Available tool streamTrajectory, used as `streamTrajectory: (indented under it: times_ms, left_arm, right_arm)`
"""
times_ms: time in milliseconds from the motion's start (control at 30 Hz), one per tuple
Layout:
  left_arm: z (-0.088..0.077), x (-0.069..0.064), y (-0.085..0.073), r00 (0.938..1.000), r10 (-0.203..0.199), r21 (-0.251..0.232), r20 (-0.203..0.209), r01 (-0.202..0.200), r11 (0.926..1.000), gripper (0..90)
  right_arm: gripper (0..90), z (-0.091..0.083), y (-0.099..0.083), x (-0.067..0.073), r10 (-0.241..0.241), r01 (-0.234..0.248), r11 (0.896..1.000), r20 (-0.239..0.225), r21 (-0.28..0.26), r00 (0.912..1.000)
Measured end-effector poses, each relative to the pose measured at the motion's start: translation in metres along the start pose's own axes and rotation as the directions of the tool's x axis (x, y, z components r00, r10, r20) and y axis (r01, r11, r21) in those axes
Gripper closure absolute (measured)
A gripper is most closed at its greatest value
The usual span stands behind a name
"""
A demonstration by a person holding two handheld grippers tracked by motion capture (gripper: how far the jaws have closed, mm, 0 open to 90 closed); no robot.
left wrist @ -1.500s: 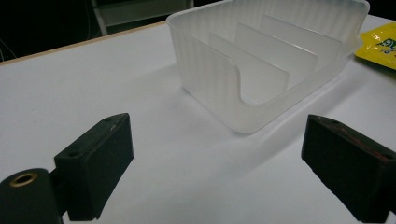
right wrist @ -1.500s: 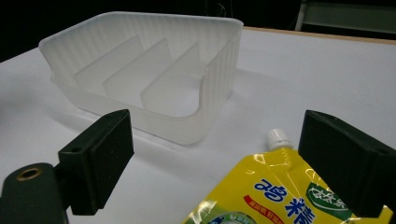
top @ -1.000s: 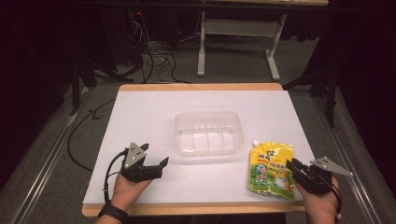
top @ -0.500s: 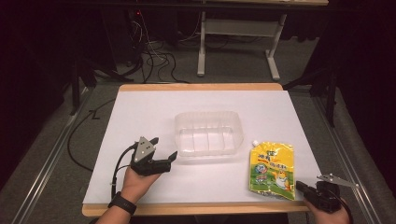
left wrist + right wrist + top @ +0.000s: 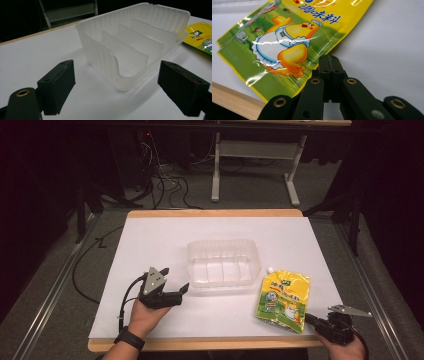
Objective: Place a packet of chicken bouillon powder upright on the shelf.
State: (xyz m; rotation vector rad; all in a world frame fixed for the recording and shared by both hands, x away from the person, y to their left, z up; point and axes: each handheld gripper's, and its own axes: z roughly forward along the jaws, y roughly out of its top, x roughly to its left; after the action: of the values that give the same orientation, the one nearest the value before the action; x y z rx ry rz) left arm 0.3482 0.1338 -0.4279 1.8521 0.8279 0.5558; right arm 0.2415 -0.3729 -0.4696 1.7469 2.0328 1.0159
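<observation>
A yellow-green seasoning pouch [image 5: 283, 299] with a cartoon chicken [image 5: 287, 50] lies flat on the white sheet, right of a clear plastic container [image 5: 225, 265]. My right gripper [image 5: 311, 319] sits low at the table's near right edge. It is shut, its tip [image 5: 330, 62] against the pouch's near right corner, and nothing shows between the pads. My left gripper [image 5: 181, 290] rests left of the container with its jaws wide open. In the left gripper view [image 5: 121, 86] the container's near end [image 5: 125, 75], with its inner dividers, lies between and beyond the pads.
The white sheet [image 5: 150, 245] covers a wooden table top [image 5: 210, 213], whose near edge [image 5: 229, 96] runs just below the pouch. Behind the table stand a desk frame [image 5: 255, 165] and loose floor cables [image 5: 165, 185].
The right gripper has drawn back from beside the pouch toward the table's near edge, sunk lower, and shut its jaws. The left gripper has edged slightly toward the container.
</observation>
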Motion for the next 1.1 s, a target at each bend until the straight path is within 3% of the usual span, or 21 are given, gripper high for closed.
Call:
streamTrajectory:
  times_ms: [267, 367, 433, 500, 533, 667, 833, 867, 1000, 1100]
  left_arm:
    - [-0.002, 0.003, -0.003, 0.9999, -0.008, 0.005, -0.013, 0.008, 1.0, 15.0]
    - [-0.002, 0.004, -0.004, 0.9998, -0.008, 0.011, -0.016, 0.008, 0.9999, 15.0]
    - [-0.003, 0.004, -0.004, 0.9998, -0.007, 0.013, -0.018, 0.007, 0.9999, 15.2]
    - [-0.004, 0.005, -0.005, 0.9998, -0.007, 0.014, -0.019, 0.008, 0.9999, 15.5]
    - [-0.004, 0.005, -0.005, 0.9997, -0.01, 0.015, -0.021, 0.011, 0.9998, 15.5]
    - [-0.008, 0.008, -0.008, 0.9995, -0.014, 0.024, -0.029, 0.015, 0.9996, 15.9]
    - [-0.015, 0.011, -0.015, 0.9992, -0.023, 0.042, -0.032, 0.025, 0.9988, 16.5]
    - [-0.016, 0.012, -0.017, 0.9992, -0.024, 0.047, -0.032, 0.026, 0.9986, 17.2]
    - [-0.017, 0.017, -0.02, 0.9985, -0.04, 0.047, -0.037, 0.042, 0.998, 18.1]
    - [-0.017, 0.019, -0.021, 0.9982, -0.051, 0.043, -0.031, 0.052, 0.9977, 19.0]
  right_arm:
    - [90.0, 0.014, 0.006, 0.02, -0.075, 0.077, 0.997, -0.051, 0.025, 0.9959]
    - [90.0, 0.012, 0.009, 0.023, -0.091, 0.091, 0.996, -0.024, 0.021, 0.9956]
    - [89.3, 0.009, 0.011, 0.022, -0.085, 0.085, 0.996, -0.017, -0.003, 0.9963]
    - [85.2, 0.002, 0.018, 0.019, -0.05, 0.049, 0.997, -0.011, -0.067, 0.9987]
    - [85.2, 0.002, 0.018, 0.019, -0.05, 0.049, 0.997, -0.011, -0.067, 0.9987]
    - [75.0, 0.006, 0.034, 0.015, -0.035, 0.034, 0.989, -0.004, -0.143, 0.9994]
    - [68.6, 0.015, 0.048, 0.012, -0.02, 0.021, 0.986, 0.008, -0.167, 0.9998]
    - [63.8, 0.021, 0.056, 0.01, -0.007, 0.01, 0.985, 0.02, -0.17, 0.9998]
    - [60.0, 0.032, 0.071, 0.004, 0.02, -0.015, 0.985, 0.029, -0.172, 0.9994]
    - [55.7, 0.039, 0.085, -0.004, 0.057, -0.05, 0.978, 0.032, -0.202, 0.9978]
